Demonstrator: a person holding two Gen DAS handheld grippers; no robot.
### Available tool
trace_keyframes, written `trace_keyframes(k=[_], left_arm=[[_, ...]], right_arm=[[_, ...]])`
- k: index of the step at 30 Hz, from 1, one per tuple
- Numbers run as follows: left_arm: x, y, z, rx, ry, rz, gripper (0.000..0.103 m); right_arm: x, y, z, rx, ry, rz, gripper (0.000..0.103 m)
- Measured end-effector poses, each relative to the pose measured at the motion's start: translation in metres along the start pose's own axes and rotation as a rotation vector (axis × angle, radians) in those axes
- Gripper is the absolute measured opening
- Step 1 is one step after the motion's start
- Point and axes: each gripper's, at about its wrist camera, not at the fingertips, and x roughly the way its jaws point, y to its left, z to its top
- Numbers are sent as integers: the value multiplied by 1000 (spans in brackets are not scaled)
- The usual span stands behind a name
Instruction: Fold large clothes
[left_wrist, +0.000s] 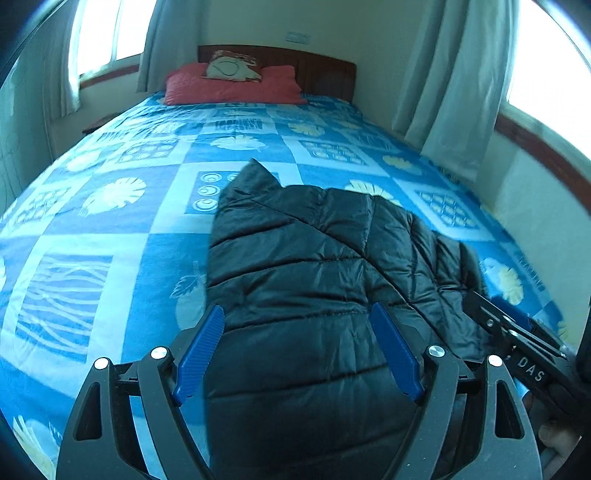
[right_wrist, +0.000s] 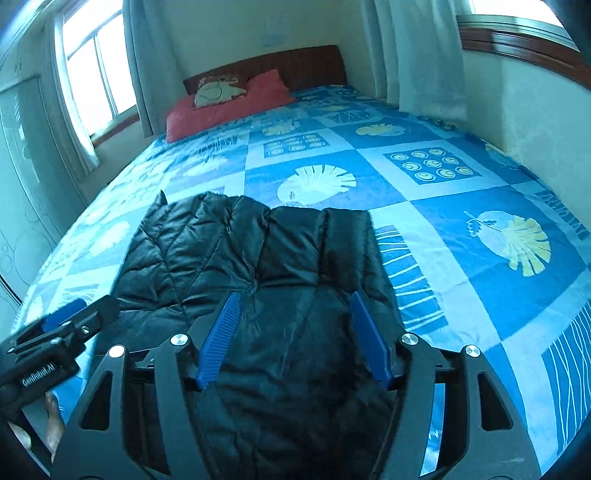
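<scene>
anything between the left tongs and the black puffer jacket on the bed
Nothing visible. The left tongs stand open right over the near part of the black puffer jacket, with no other thing in the gap. The right tongs are open above it too. Only the blue patterned bedspread lies around it.

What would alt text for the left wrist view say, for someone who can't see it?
A black puffer jacket lies on a bed with a blue patterned cover, seen between the open blue-padded jaws of the left gripper. The right gripper enters at the right edge; a red pillow lies by the headboard.
</scene>
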Motion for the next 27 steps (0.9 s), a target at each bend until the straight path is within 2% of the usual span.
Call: trace_keyframes(k=[5, 10, 16, 21, 27], left_arm=[[-18, 33, -14, -157, 15, -62, 81], [-18, 57, -36, -301, 56, -98, 81], [-3, 66, -58, -411, 123, -145, 81], [6, 68, -64, -483, 121, -186, 83], [19, 73, -68, -545, 113, -227, 87]], right_arm=[[-24, -14, -9, 73, -12, 27, 70], [-22, -28, -26, 141, 20, 38, 70], [-10, -42, -40, 226, 61, 74, 72], [8, -56, -42, 299, 108, 153, 79], [23, -61, -42, 302, 128, 197, 88]])
